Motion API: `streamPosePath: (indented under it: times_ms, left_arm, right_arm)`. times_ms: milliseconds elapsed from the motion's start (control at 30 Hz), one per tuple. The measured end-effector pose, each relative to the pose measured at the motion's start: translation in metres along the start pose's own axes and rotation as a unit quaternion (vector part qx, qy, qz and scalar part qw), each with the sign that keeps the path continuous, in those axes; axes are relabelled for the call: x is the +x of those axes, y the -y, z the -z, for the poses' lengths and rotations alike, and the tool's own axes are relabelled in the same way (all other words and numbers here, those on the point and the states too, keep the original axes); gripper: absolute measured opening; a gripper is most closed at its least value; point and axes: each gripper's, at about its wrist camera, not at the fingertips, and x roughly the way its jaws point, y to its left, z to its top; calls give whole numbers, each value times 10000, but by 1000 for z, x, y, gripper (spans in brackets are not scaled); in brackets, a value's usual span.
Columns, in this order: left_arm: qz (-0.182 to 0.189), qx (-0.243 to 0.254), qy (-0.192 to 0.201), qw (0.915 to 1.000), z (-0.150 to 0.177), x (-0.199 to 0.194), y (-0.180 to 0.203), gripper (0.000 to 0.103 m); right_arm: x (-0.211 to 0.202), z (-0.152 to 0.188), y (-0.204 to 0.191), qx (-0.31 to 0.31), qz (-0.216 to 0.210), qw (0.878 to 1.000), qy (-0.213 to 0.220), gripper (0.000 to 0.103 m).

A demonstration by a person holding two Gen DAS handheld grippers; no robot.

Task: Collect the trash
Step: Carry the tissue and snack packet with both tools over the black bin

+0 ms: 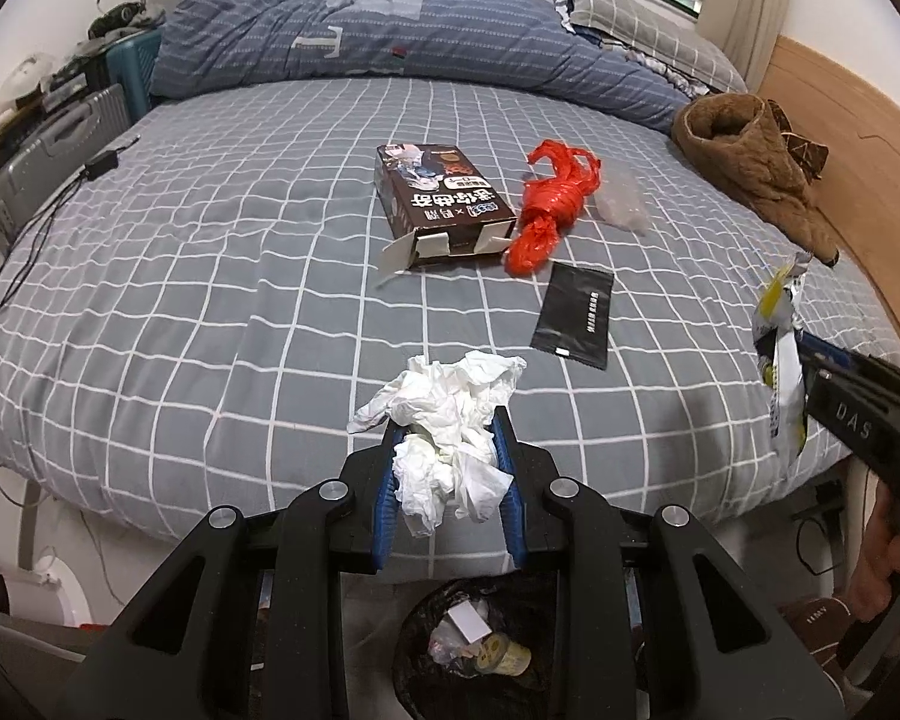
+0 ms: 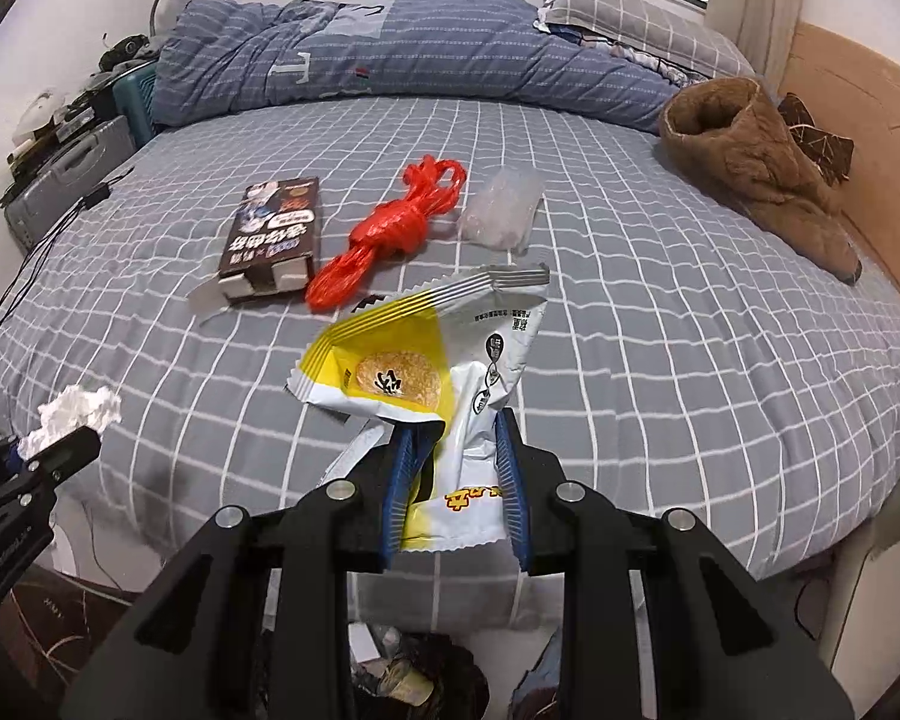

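My left gripper (image 1: pixel 447 429) is shut on a crumpled white tissue (image 1: pixel 450 414), held above the bed's near edge. Below it on the floor stands a black-lined trash bin (image 1: pixel 480 648) with scraps inside. My right gripper (image 2: pixel 456 426) is shut on a yellow-and-white snack wrapper (image 2: pixel 426 366); that wrapper (image 1: pixel 783 372) also shows at the right edge of the left wrist view. On the bed lie a brown snack box (image 1: pixel 444 198), a knotted red plastic bag (image 1: pixel 546 204), a clear plastic bag (image 1: pixel 621 204) and a black sachet (image 1: pixel 576 315).
The grid-pattern bed sheet (image 1: pixel 210 300) fills both views. A blue quilt (image 1: pixel 360 30) and pillows lie at the far side, brown fleece clothing (image 1: pixel 750 162) at the right by the wooden headboard. A black cable (image 1: pixel 42 228) trails at the left edge. A person's hand (image 1: pixel 888 558) holds the right gripper.
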Motion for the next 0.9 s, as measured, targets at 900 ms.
streamPosePath:
  times_ms: [900]
  left_arm:
    - [36,253,-56,9997,60,-46,25,27]
  right_arm:
    - [-62,74,-9,-23,-99,9999,-70,27]
